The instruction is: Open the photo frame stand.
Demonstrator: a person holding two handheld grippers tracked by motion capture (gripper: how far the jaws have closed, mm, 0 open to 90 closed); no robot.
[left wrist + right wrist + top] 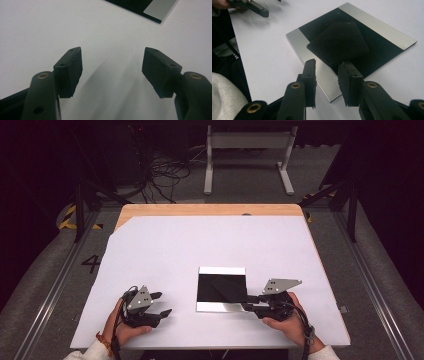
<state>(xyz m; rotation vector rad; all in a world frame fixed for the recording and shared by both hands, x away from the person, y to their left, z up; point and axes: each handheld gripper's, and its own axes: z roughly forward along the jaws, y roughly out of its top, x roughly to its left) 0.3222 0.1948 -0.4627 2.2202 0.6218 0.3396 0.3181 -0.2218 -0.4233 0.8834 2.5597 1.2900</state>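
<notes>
Black square pad (338,42) lies flat on the black-and-silver plate (221,307), turned so that its corners, not its sides, point along the plate's edges; it is roughly square, so no long axis can be told, and one corner reaches toward the right gripper (327,75) at the plate's near right part. In the high view the pad (229,287) reads as a dark patch on the right half of the plate, which sits on the white sheet (165,245) a little right of the middle and toward the near edge, with silver strips along its far and near sides. The right gripper (250,302) rests just beside the plate's near right corner, its jaws narrowly parted, with a gap between the pads and nothing pressed between them; the pad's nearest corner lies just ahead of that gap. Well apart to the left, the left gripper (162,304) rests on the sheet with its jaws wide and bare (112,70), pointing toward the plate. Nothing lies between either gripper and the pad. Past the sheet, the wooden table edge (210,210) shows at the far side.
</notes>
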